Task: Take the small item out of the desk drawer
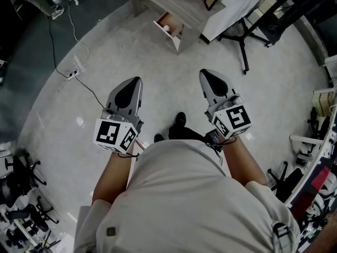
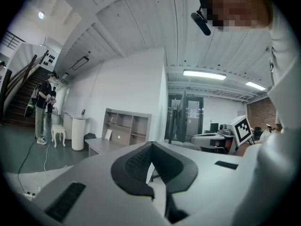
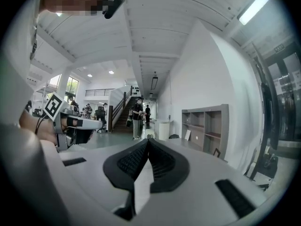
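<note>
Well beyond shut fingers (image 1: 128,95): drawer (image 1: 175,42).

A black tripod (image 1: 243,41) stands on the pale floor (image 1: 158,73). A white cloth (image 1: 237,7) hangs just beside the tripod. A power strip (image 1: 77,68) with its black cable (image 1: 90,91) lies well apart from it.

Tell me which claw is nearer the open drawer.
The right claw: it is held further forward than the left claw, though both are far from the drawer.
</note>
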`<state>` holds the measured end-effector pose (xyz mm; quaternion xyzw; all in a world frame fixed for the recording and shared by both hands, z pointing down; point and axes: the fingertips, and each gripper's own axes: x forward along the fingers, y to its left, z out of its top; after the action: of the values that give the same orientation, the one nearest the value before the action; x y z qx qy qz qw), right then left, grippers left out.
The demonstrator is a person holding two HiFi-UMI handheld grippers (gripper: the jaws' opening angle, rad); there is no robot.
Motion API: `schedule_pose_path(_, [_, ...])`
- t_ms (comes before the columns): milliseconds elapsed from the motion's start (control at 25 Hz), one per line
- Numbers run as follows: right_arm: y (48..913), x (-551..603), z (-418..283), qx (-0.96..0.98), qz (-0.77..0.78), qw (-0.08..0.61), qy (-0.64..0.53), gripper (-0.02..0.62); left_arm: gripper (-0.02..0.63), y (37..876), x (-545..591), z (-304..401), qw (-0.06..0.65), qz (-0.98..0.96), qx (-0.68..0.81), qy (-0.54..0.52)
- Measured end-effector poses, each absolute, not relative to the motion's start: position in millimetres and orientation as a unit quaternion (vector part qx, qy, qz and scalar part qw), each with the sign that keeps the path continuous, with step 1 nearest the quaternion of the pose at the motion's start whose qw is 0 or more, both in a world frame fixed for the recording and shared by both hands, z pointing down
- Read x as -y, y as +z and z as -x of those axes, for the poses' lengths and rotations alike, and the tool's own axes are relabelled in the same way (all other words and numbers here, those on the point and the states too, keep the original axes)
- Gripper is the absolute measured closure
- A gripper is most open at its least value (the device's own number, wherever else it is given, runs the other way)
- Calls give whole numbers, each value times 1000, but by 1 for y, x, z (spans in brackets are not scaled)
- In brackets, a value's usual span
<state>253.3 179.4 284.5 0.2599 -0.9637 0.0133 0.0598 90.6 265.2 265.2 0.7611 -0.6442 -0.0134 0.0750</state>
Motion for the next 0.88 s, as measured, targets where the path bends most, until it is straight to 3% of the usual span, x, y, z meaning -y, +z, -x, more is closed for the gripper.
schedule_pose_path(880, [285,-35,-288,966,-253,44,19,575,591,255,-119,-130,57,-764,643,4])
